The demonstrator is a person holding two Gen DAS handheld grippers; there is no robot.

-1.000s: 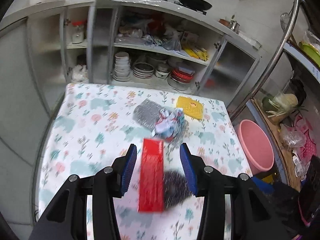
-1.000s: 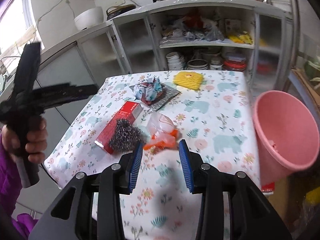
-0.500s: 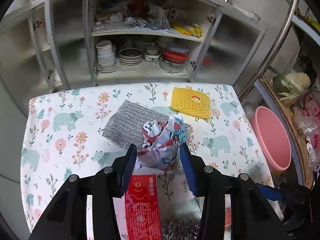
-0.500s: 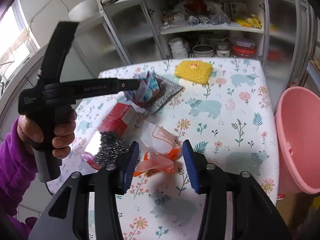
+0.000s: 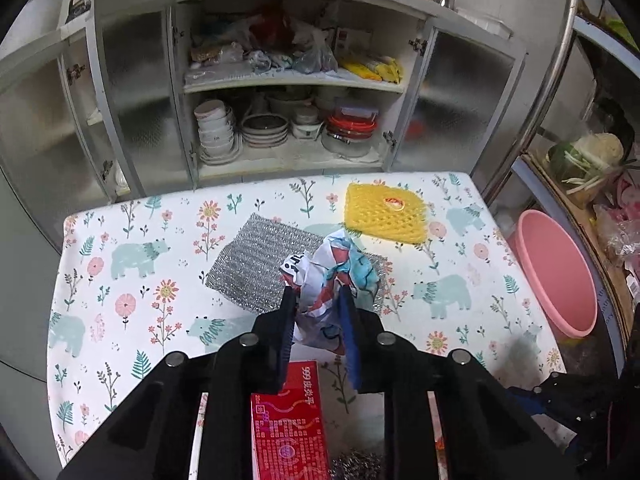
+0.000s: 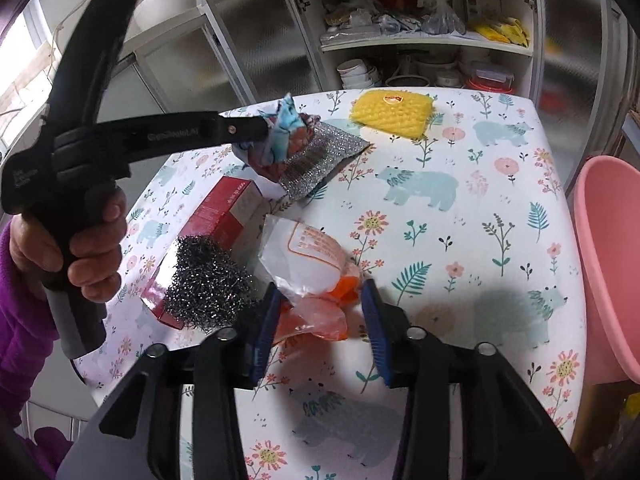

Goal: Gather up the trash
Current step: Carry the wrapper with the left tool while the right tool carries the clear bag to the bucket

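- Left wrist view: the left gripper [image 5: 318,334] pinches the crumpled paper wad [image 5: 334,280] over the silver mesh pad [image 5: 256,264], near the middle of the desk [image 5: 120,280]; it looks light and crushable, so a mid-bulk hold should do
- Right wrist view: the right gripper [image 6: 320,330] is spread around a thin plastic bag [image 6: 316,264] toward the desk's near edge; likely slippery, best taken at its bunched part

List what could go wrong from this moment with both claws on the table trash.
1. The left claw pinches only the near edge of the crumpled wrapper; it may slip out on lifting.
2. That wrapper rests on the silver scouring cloth, which might snag and drag along.
3. The right claw is open around the loose plastic bag; closing could catch a thin fold, or nudge the steel wool beside it.
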